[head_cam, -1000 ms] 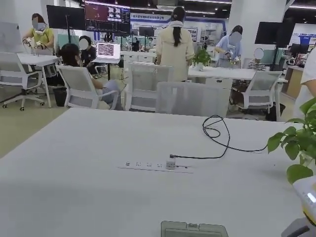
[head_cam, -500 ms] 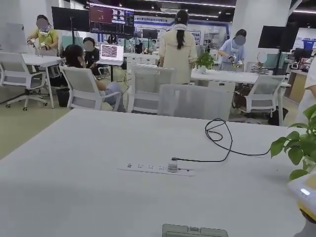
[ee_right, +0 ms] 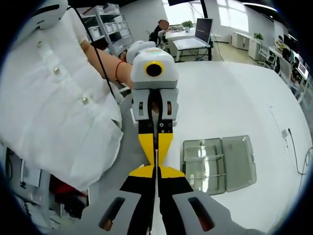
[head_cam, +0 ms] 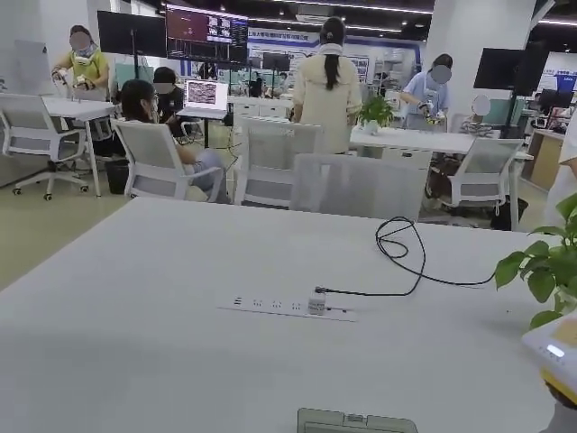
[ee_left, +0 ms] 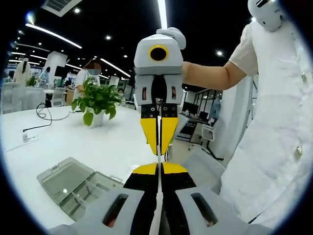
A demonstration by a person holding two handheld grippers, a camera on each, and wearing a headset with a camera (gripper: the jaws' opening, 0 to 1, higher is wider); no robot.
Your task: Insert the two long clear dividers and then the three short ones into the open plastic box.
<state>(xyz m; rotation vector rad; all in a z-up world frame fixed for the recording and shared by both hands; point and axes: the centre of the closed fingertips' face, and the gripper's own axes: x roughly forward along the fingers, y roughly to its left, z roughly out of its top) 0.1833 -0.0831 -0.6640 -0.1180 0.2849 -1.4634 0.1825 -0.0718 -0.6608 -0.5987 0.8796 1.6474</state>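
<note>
- Over the last second the head view drifts only a little, which is the headset moving. The surface (head_cam: pixel 180 316), the power strip (head_cam: pixel 287 308) and the black cable (head_cam: pixel 406 253) lie as they did.
- The plastic box (head_cam: pixel 356 420) stays at the bottom edge of the head view, unmoved on the surface. In the right gripper view it lies open and flat, lid half beside tray half.
- A pale and yellow part of a gripper (head_cam: pixel 552 356) at the right edge sits slightly lower in the corner than a second ago. I cannot tell which side it is.
- The left gripper (ee_left: pixel 159 167) is pinched fully together with nothing between its jaws.
- The right gripper (ee_right: pixel 156 170) is pinched together too, and empty. The two meet tip to tip, held off the near edge of the surface in front of the person's white shirt (ee_right: pixel 54 93).
- Pale ribs cross one half of the box. Whether they are dividers I cannot tell.
- Judgement: nothing on the surface has changed, so the inserting has not begun, and both grippers must part and reach toward the box.
</note>
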